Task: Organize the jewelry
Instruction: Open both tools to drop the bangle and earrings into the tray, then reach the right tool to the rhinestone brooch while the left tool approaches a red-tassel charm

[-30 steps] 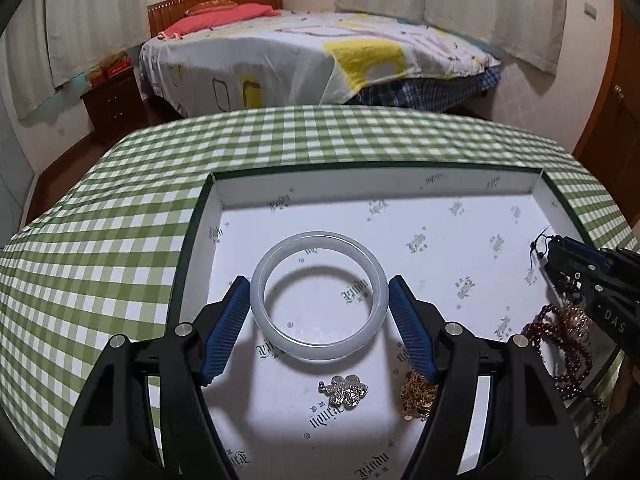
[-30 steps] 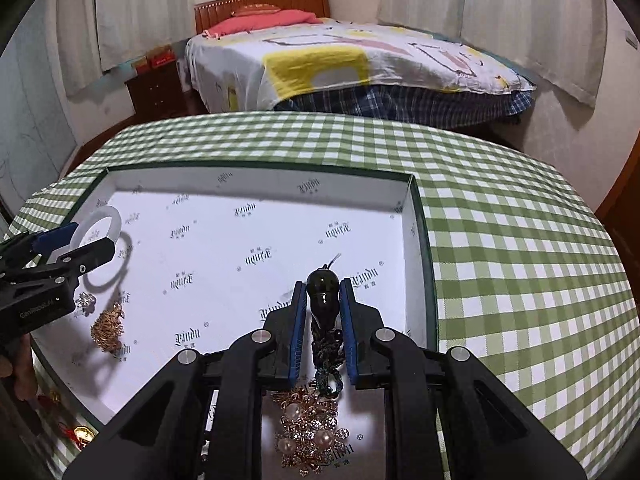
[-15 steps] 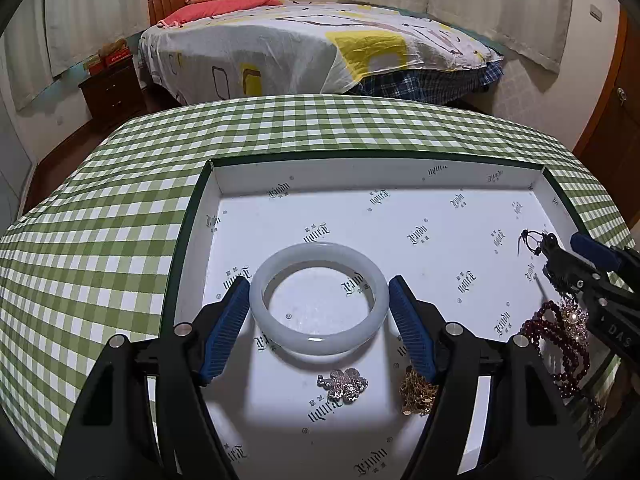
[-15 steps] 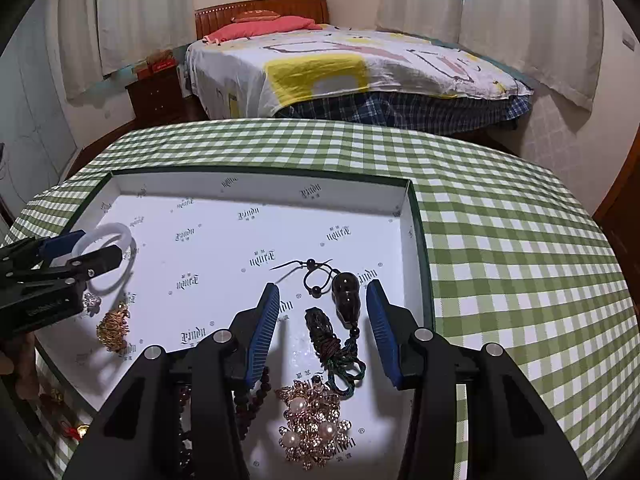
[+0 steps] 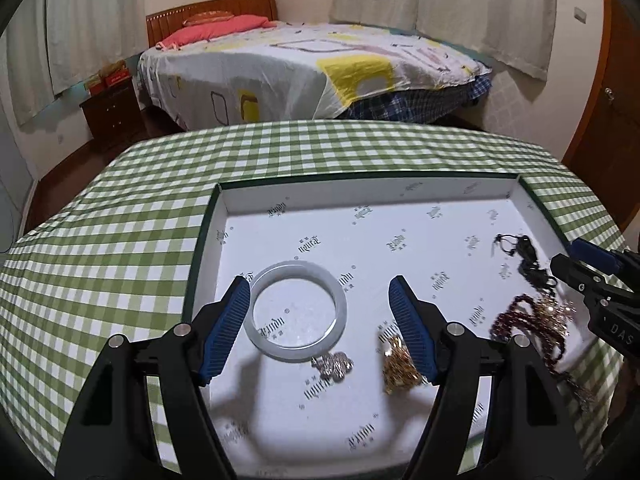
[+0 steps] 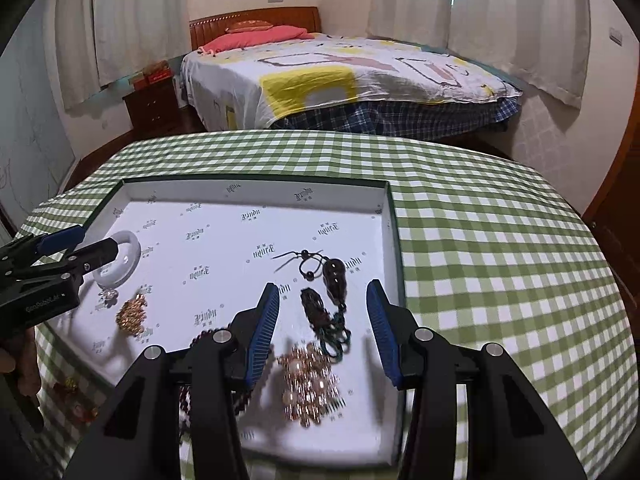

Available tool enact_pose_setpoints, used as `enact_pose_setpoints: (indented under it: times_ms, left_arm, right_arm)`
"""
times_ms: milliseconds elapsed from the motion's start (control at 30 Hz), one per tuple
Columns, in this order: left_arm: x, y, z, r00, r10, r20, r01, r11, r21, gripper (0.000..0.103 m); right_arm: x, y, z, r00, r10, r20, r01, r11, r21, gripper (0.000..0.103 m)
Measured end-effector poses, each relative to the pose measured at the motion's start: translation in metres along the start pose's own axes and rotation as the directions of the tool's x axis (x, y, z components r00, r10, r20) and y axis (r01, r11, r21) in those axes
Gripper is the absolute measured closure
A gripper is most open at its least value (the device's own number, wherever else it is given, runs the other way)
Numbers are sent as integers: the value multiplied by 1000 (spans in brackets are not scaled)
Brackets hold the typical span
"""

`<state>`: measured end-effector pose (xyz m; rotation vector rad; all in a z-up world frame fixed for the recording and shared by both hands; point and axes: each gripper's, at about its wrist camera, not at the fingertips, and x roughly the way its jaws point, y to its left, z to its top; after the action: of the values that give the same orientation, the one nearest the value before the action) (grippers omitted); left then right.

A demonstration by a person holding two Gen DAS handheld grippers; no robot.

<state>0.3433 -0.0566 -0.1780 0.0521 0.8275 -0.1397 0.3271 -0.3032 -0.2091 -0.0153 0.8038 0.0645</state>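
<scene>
Left wrist view: a shallow white tray (image 5: 360, 192) with a dark green rim and printed logos lies on a table under a green-and-white checked cloth (image 5: 120, 232), filling the centre and lower right of the frame. Inside it, at lower centre, lies a pale translucent bangle (image 5: 296, 310), flat on the tray floor. Just below the bangle's lower right edge sits a small silver flower brooch (image 5: 333, 365); to the right of the brooch is a heap of gold chain (image 5: 398, 366). At the right of the tray lie a dark red bead string (image 5: 528, 326) and, above it, a dark corded pendant (image 5: 522, 250). The left gripper (image 5: 318, 312) stands released, its blue pads clear of the bangle on either side and holding nothing.

Right wrist view: the same tray (image 6: 256, 190) occupies the centre. The corded pendant (image 6: 335, 276) lies at centre right, between the spread pads of the right gripper (image 6: 323, 322) but untouched by them; the jaws have just been opening and grasp nothing. Below the pendant, a cluster of pearl-and-gold ornaments (image 6: 310, 384) rests on the tray floor. The bangle (image 6: 124, 258) appears at the left of the tray, partly behind the left gripper (image 6: 86, 244).
</scene>
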Motion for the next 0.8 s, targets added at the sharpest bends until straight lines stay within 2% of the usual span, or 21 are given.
enact_pose_setpoints:
  times_ms: [300, 800]
  left_arm:
    - [-17, -1, -9, 1000, -16, 7, 16, 1000, -10, 33]
    - [-46, -3, -30, 999, -31, 21, 31, 999, -22, 33]
  right_arm:
    - [-28, -2, -18, 1000, -11, 7, 11, 1000, 14, 57]
    - [-48, -9, -47, 999, -35, -17, 36, 999, 21, 57]
